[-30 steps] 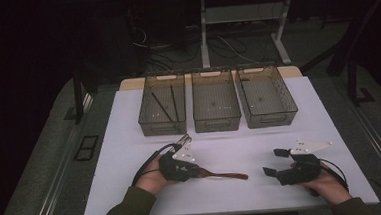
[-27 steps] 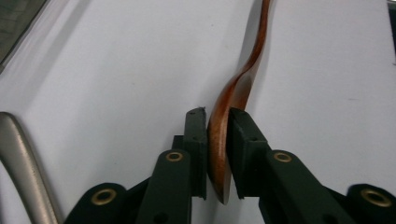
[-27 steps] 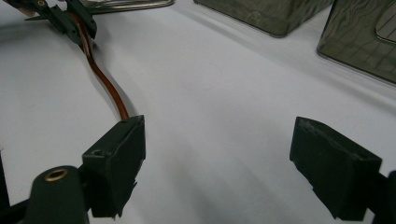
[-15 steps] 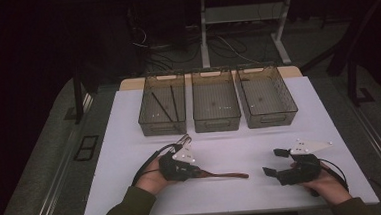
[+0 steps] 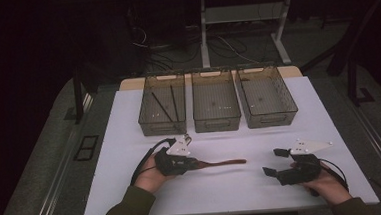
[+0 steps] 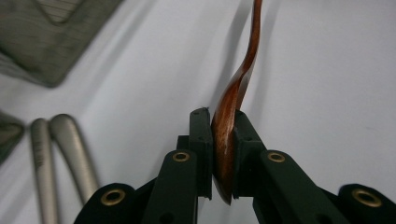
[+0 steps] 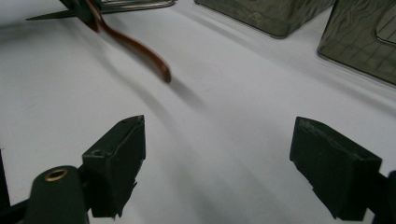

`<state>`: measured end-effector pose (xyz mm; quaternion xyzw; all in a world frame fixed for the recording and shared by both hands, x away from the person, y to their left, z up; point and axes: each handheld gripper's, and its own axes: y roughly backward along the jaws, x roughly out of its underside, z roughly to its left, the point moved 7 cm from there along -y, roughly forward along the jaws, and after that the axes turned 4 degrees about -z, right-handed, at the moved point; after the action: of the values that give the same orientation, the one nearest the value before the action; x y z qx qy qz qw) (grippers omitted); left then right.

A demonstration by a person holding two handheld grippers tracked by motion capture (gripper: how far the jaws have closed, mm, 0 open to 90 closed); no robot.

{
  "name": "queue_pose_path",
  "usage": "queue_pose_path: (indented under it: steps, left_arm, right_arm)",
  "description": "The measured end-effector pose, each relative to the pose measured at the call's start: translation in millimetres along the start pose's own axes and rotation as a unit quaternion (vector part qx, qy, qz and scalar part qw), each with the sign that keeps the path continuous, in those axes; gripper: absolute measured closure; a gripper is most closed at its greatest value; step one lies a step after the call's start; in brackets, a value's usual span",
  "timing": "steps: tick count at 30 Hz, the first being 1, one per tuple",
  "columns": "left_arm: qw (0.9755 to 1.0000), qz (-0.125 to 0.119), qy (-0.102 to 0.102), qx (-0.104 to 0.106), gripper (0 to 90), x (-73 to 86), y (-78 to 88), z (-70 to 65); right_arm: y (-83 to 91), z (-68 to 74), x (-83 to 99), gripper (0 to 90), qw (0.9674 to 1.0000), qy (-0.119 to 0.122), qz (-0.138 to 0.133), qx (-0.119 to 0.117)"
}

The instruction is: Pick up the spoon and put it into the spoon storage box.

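At the table's near edge, the right gripper (image 5: pixel 274 163) rests on the white sheet (image 5: pixel 233 185) with its jaws wide apart and empty. To its left, the left gripper (image 5: pixel 194 163) has its jaws clamped on the bowl end of a brown wooden spoon (image 5: pixel 227 162), whose handle stretches toward the right. Three mesh baskets (image 5: pixel 217 121) line the far side.

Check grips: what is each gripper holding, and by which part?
Left gripper is shut on the wooden spoon, clamped at its bowl end. Right gripper is open and holds nothing.
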<state>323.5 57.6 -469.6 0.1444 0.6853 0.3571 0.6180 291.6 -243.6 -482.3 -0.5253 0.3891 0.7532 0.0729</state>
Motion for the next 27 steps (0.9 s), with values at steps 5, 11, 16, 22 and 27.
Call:
queue_pose_path:
  steps: [5,11,16,22,27]
  left_arm:
    - [0.9992,-0.021,0.027,-0.02,80.7,-3.9,6.5,8.9]
    - [0.9976,-0.036,0.045,-0.038,80.7,-11.9,12.1,21.0]
    - [0.9966,-0.039,0.049,-0.054,80.6,-21.5,16.6,33.2]
    - [0.9943,-0.062,0.058,-0.064,80.6,-35.7,23.9,47.7]
    - [0.9928,-0.06,0.061,-0.084,80.6,-47.2,28.2,60.0]
  right_arm:
    - [-0.3,-0.1,0.3,17.7,1.0,-0.001,0.001,0.0]
    - [-0.5,0.3,0.3,17.7,1.0,-0.001,0.002,0.0]
    - [-0.8,-0.6,0.4,17.7,1.0,-0.001,0.001,0.002]
    - [-0.9,-0.6,0.6,17.7,1.0,-0.002,0.001,0.002]
    - [-0.8,-0.8,0.6,17.7,1.0,-0.003,0.0,0.002]
